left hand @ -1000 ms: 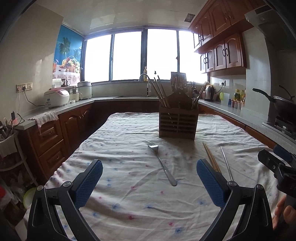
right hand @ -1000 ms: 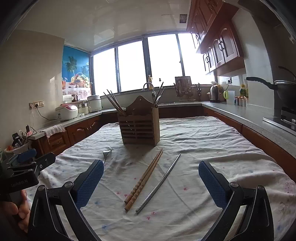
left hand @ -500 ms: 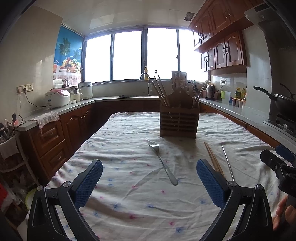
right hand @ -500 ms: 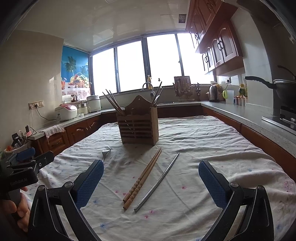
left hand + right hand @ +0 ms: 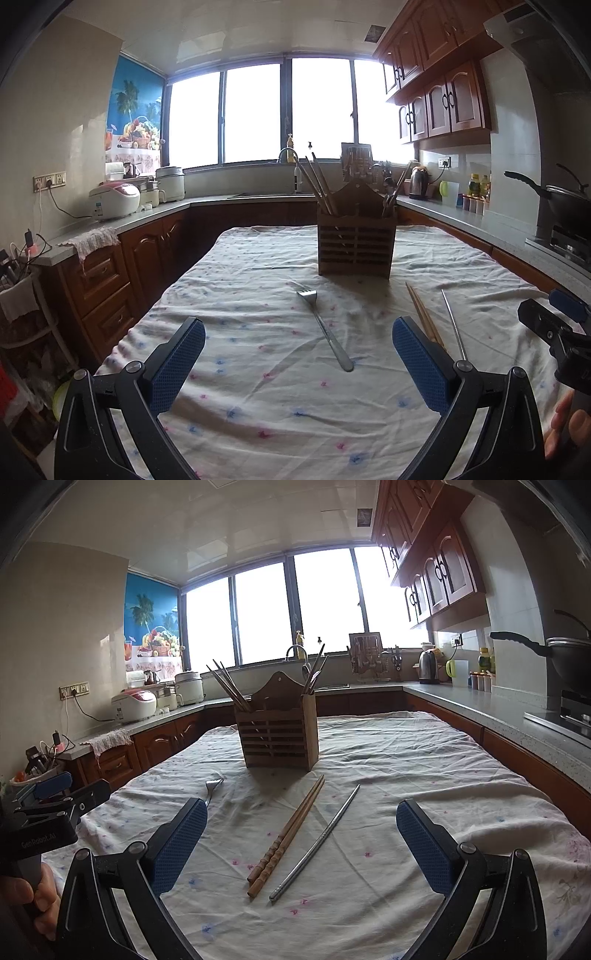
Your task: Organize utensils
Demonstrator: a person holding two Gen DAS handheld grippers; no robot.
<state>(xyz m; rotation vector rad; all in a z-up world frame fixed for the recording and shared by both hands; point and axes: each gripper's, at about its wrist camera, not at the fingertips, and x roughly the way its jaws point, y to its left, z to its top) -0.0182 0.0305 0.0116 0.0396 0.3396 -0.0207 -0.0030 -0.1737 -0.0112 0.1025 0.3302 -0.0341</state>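
A slatted wooden utensil holder (image 5: 356,240) (image 5: 279,734) stands mid-table with chopsticks and cutlery sticking out of it. On the cloth in front of it lie a metal fork (image 5: 325,328) (image 5: 212,788), a pair of wooden chopsticks (image 5: 288,832) (image 5: 424,317) and a single metal chopstick (image 5: 317,840) (image 5: 454,325). My left gripper (image 5: 299,362) hovers open just short of the fork's handle. My right gripper (image 5: 301,843) is open too, with the chopsticks' near ends lying between its blue pads. Each gripper shows at the edge of the other's view, held by a hand.
The table wears a white flowered cloth (image 5: 277,406). Wooden cabinets and grey counters ring the room, with rice cookers (image 5: 114,201) on the left, a kettle (image 5: 428,666) at the back right and a wok (image 5: 565,203) on the stove at right.
Both views have shifted slightly; the holder sits a touch further right in the left view and further left in the right view. Both grippers stay open and nothing on the table has moved.
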